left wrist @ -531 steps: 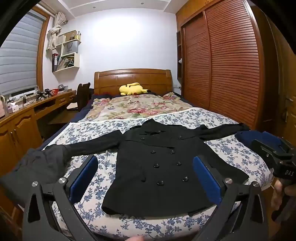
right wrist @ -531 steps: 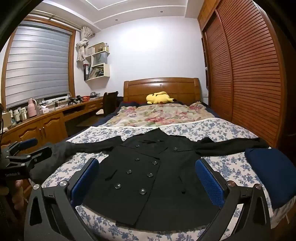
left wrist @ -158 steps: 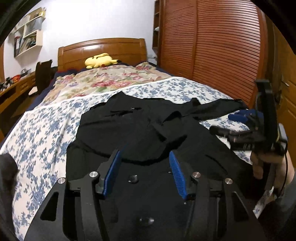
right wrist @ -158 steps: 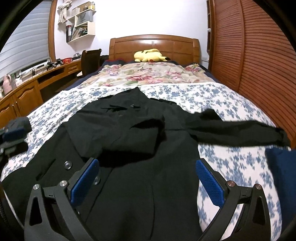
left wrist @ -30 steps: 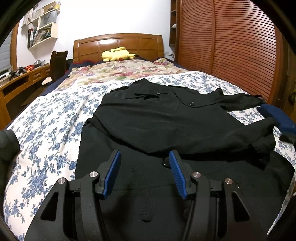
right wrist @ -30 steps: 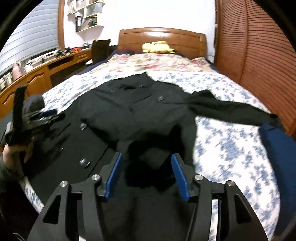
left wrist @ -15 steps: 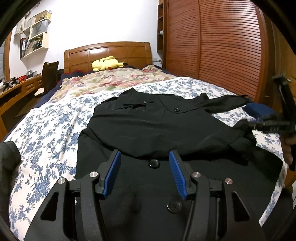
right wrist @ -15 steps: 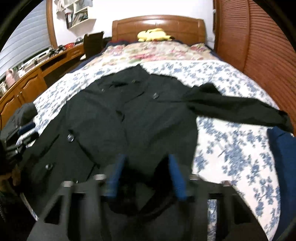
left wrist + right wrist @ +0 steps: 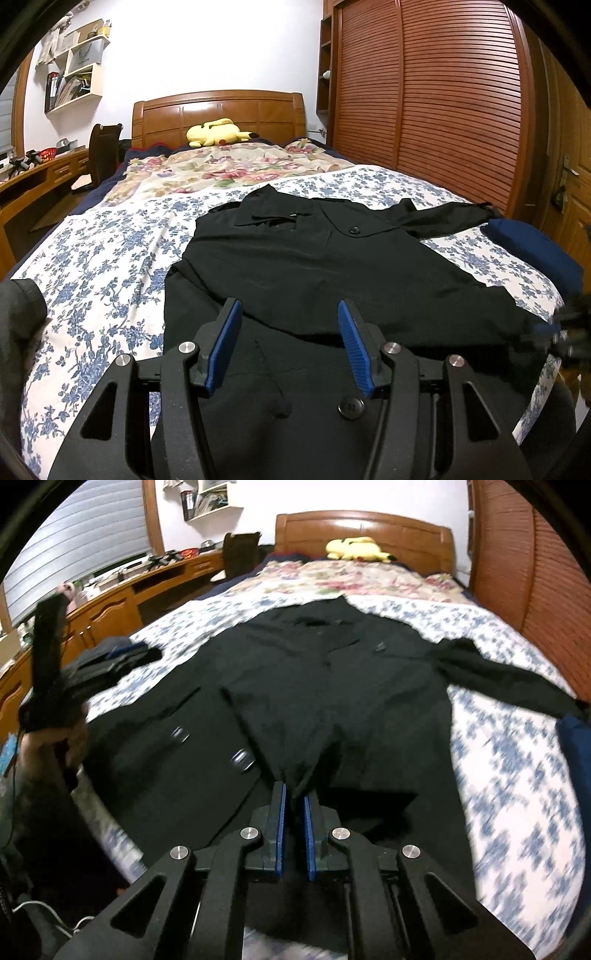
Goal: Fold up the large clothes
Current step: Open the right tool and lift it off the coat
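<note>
Black cloth of the coat (image 9: 332,701) now sits bunched between my right gripper (image 9: 294,801) pads, which have snapped from half-spread to clamped on the cuff of the sleeve folded across the body, while my left gripper (image 9: 288,343) keeps its blue pads half-spread and bare above the hem, a button (image 9: 351,406) just below them. With that pinch made, I judge I can drag the sleeve straight; the other sleeve (image 9: 443,218) lies stretched far ahead of my fingers across the floral bedspread (image 9: 110,266), not yet folded in.
</note>
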